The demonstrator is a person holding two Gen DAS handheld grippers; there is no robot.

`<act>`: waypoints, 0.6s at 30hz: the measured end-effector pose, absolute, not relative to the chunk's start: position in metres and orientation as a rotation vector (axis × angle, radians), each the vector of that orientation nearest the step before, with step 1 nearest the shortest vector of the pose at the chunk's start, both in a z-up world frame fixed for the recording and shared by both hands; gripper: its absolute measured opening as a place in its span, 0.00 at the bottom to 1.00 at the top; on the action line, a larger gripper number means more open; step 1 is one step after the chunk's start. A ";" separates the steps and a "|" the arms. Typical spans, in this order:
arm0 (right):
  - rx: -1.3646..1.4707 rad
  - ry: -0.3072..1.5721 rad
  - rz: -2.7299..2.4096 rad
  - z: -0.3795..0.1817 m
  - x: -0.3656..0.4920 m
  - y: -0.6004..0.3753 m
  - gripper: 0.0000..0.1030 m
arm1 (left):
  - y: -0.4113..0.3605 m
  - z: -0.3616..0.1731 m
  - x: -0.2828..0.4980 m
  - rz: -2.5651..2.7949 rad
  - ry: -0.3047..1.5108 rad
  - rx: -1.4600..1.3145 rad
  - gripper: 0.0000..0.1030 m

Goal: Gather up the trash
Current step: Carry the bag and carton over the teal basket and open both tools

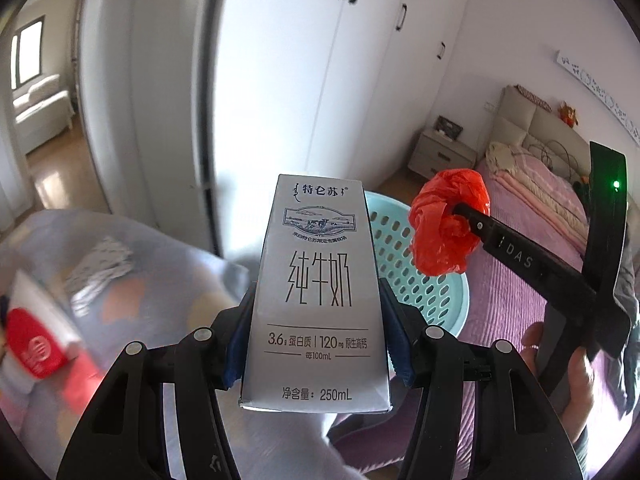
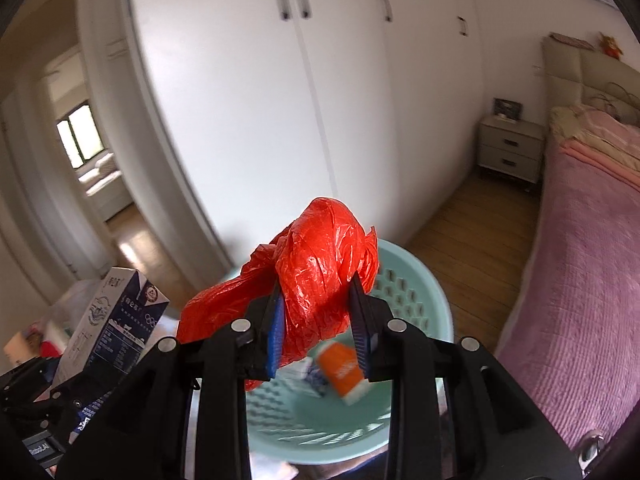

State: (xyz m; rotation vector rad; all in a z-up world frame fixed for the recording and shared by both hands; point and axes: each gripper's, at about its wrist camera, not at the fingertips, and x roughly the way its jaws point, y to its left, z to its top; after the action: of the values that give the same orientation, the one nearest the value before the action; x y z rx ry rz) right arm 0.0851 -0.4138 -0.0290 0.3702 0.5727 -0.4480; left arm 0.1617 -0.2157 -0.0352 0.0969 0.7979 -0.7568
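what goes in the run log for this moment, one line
left gripper: shut on milk carton | right gripper: shut on red plastic bag | basket: below bag, holds trash

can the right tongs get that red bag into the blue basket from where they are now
Probably yes. The right tongs, shut on the red bag, hang over the open basket; nothing sits between them.

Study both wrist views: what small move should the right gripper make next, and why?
Probably open the right gripper to drop the red plastic bag: it is clamped on the bag above the open teal basket, which already holds an orange carton.
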 end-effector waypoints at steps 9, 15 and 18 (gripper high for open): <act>0.453 0.671 -0.526 -0.065 0.095 -0.449 0.42 | -0.261 -0.068 0.193 -0.800 0.916 0.057 0.57; 0.493 0.693 -0.506 -0.076 0.096 -0.463 0.45 | -0.269 -0.060 0.196 -0.803 0.883 0.051 0.69; 0.503 0.686 -0.502 -0.074 0.091 -0.464 0.48 | -0.264 -0.054 0.194 -0.805 0.866 0.048 0.70</act>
State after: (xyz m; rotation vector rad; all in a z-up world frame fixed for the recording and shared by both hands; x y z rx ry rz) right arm 0.0915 -0.4638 -0.0738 0.5027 0.6860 -0.5023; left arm 0.1936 -0.2641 -0.0542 0.0476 0.8663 -0.8048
